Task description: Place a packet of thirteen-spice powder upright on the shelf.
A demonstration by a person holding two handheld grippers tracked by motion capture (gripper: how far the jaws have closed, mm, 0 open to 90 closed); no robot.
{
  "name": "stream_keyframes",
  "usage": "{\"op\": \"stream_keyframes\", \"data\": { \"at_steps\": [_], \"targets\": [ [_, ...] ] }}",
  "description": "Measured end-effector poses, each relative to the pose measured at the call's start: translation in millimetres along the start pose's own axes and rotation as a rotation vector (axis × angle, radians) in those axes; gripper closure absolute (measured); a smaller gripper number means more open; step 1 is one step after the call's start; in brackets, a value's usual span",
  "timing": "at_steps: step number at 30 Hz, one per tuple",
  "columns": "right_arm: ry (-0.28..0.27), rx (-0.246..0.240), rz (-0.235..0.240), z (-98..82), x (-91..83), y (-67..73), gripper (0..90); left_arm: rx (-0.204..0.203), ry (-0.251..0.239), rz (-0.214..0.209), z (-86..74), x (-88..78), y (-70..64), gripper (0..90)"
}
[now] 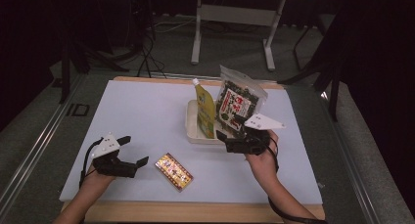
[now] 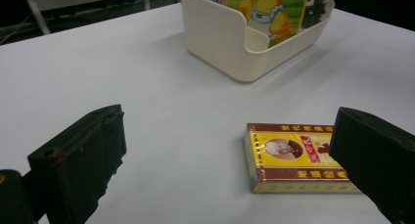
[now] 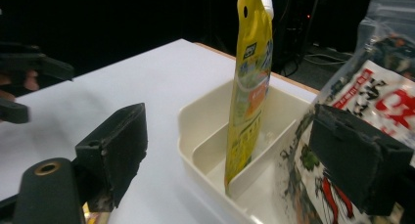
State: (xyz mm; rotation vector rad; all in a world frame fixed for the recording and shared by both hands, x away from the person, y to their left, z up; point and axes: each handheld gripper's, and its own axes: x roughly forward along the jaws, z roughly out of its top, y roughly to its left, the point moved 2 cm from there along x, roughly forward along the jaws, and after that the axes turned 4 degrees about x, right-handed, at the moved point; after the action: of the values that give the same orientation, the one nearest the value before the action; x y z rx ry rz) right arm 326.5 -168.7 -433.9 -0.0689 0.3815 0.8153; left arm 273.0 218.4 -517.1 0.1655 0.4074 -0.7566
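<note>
The right gripper (image 1: 230, 131), jaws spread and holding nothing, sat beside the cream bin (image 1: 192, 128) containing a yellow pouch (image 1: 206, 111) and seaweed bag (image 1: 240, 102); the left gripper (image 1: 134, 150), also spread, was nearer a gold box (image 1: 173, 171).

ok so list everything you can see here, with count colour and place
bin: 1, cream, divided, mid table
spouted pouch: 1, yellow, upright in bin
snack bag: 1, clear with dark contents and red-white label, right part of bin
flat box: 1, gold and dark red, lying near front edge
table: 1, white top
desk frame: 1, white, floor behind
left gripper: 1, black, open, near flat box
right gripper: 1, black, open, by snack bag
</note>
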Motion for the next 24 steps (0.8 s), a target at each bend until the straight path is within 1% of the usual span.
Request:
{"op": "stream_keyframes", "data": {
  "at_steps": [2,3,5,6,7,8,9,10,12,13,15,16,17,19,20,22,24],
  "targets": [
    [0.0,0.006,0.011,-3.3,-10.2,0.8,14.6,0.014,0.007,0.003,2.4,0.6,-4.3,1.9],
    [0.002,0.001,0.012,-4.9,-15.0,1.4,14.6,0.01,0.008,-0.003,3.9,0.7,-7.4,2.6],
    [-0.011,0.0,0.005,-7.2,-25.5,1.8,14.5,-0.012,0.029,-0.035,7.8,0.6,-14.0,4.4],
    [-0.019,0.006,0.007,-7.7,-30.6,1.3,14.6,-0.012,0.037,-0.052,10.0,0.9,-17.8,6.0],
    [-0.028,0.011,0.005,-7.8,-35.6,0.6,14.6,-0.02,0.05,-0.052,12.2,1.8,-22.1,6.9],
    [-0.039,0.015,0.003,-7.7,-40.6,0.0,14.6,-0.022,0.054,-0.06,14.9,2.8,-26.4,7.6],
    [-0.054,0.022,0.002,-7.8,-46.4,-0.8,14.6,-0.022,0.059,-0.067,16.2,3.6,-28.9,10.6],
    [-0.061,0.026,0.005,-7.9,-49.5,-1.2,14.6,-0.023,0.067,-0.064,17.8,5.2,-31.9,13.3],
    [-0.072,0.033,0.001,-9.3,-56.4,-1.7,14.6,-0.032,0.084,-0.086,20.2,9.3,-37.3,15.0],
    [-0.075,0.033,0.0,-10.2,-59.1,-1.9,14.6,-0.033,0.093,-0.101,21.4,12.0,-40.2,17.7],
    [-0.077,0.03,-0.007,-12.1,-63.3,-2.0,14.7,-0.019,0.101,-0.12,23.0,15.3,-44.3,31.2],
    [-0.083,0.032,-0.007,-13.1,-65.3,-2.2,14.8,-0.015,0.108,-0.145,23.9,17.7,-46.7,38.9],
    [-0.086,0.036,-0.008,-14.2,-67.1,-2.4,14.8,-0.006,0.118,-0.15,25.2,21.2,-50.2,41.0],
    [-0.091,0.032,-0.016,-16.7,-69.3,-3.5,15.2,-0.005,0.123,-0.173,27.1,26.3,-55.1,45.9],
    [-0.092,0.032,-0.016,-18.0,-70.0,-4.1,15.3,0.004,0.134,-0.176,28.3,30.5,-59.0,46.5],
    [-0.09,0.028,-0.022,-20.5,-70.0,-5.1,15.9,0.006,0.15,-0.193,29.6,37.6,-64.2,57.6],
    [-0.092,0.023,-0.016,-22.7,-70.0,-4.9,16.5,0.012,0.165,-0.201,30.3,44.4,-67.3,67.5]
  ]
}}
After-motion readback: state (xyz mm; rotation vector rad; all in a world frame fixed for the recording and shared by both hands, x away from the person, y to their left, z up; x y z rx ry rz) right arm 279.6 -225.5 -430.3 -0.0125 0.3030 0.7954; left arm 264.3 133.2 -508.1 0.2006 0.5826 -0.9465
